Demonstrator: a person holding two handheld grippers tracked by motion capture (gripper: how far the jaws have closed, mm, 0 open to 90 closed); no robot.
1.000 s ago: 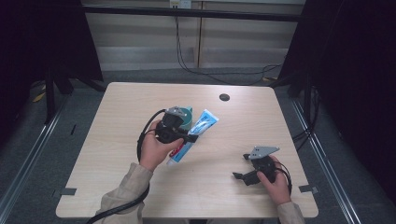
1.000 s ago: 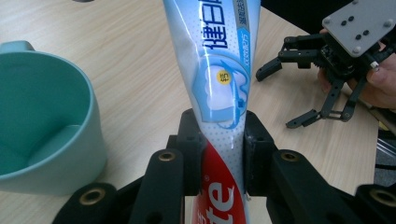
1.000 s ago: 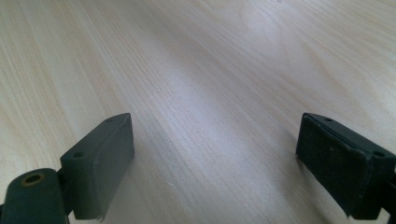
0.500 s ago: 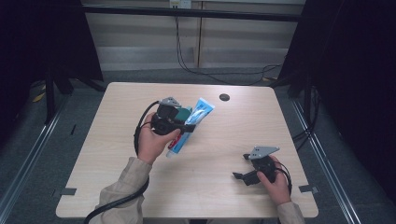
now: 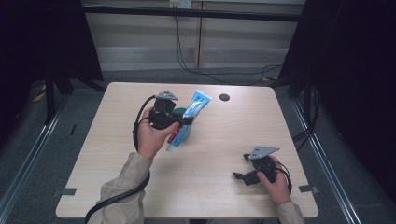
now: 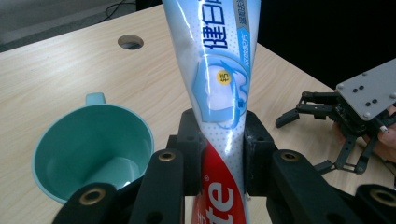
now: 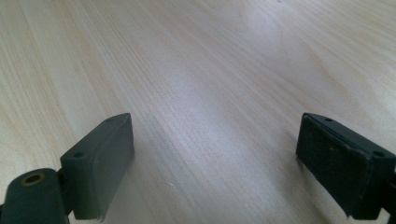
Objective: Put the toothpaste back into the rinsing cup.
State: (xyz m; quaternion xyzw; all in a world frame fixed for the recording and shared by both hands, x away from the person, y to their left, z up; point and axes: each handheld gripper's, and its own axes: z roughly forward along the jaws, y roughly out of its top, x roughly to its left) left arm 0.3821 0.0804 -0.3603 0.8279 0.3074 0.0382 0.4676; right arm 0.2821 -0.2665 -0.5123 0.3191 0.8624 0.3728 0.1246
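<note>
So the left gripper (image 5: pixel 181 120) has its 2 fingers (image 6: pixel 190 140) squeezed tight on a toothpaste tube (image 6: pixel 219 93), gripping it low down near the red part, with the blue and white end sticking up and away past the fingertips. From the high view the tube (image 5: pixel 192 112) is lifted off the bench (image 5: pixel 210 186) and tilted, with its cap end hanging below the fingers.

The left gripper view gives you stuff the high one barely does: a teal cup (image 6: pixel 88 154) sitting on the bench just to one side of the fingers, open side up and nothing in it, handle pointing away. In the high view that cup (image 5: pixel 180 114) is mostly hidden behind the gripper and tube. Same close view also catches the other gripper (image 6: pixel 345 116) farther off past the tube, plus a round hole (image 6: pixel 130 42) in the bench top.

The right gripper (image 5: pixel 243 176) rests low near the bench's near edge, well apart from the tube. Its own view shows both fingers (image 7: pixel 100 163) spread wide with only bare wood grain between them, holding nothing.
</note>
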